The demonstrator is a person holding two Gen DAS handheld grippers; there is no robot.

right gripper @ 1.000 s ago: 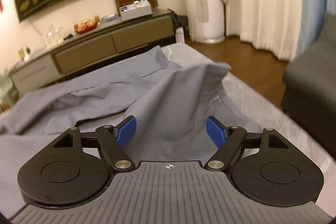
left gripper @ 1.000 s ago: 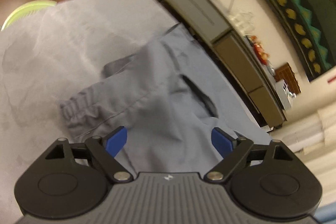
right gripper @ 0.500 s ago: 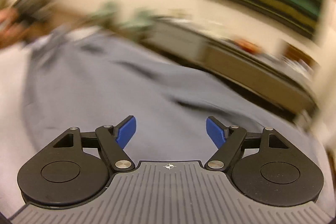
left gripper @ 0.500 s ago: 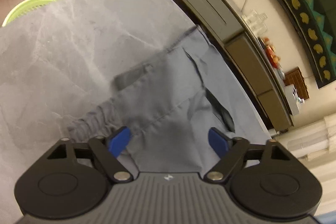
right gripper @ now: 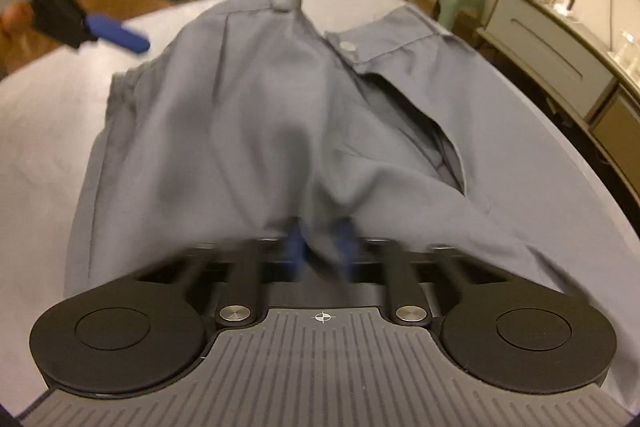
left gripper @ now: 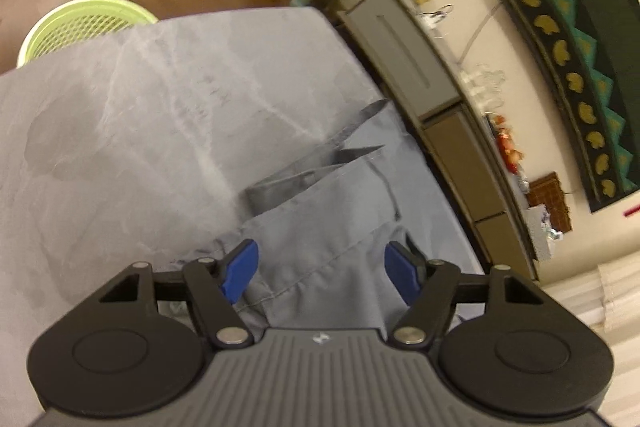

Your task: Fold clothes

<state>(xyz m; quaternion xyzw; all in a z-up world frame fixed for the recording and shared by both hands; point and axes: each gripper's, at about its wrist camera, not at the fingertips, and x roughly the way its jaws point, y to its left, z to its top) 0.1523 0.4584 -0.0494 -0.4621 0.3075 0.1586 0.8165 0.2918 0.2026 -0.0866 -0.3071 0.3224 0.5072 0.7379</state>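
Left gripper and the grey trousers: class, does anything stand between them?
Nothing visible does. The left gripper has its jaws closing with the grey trousers directly between its fingers, and no other object lies across the cloth on the table.

Dim warm indoor light, soft shadows, fisheye-bent edges (heavy motion blur throughout)

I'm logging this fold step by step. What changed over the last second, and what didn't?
The right gripper swung from the trouser-leg end to the waist end of the grey trousers and shut on a bunch of fabric. The left gripper narrowed slightly, not gripping. The trousers remain on the table.
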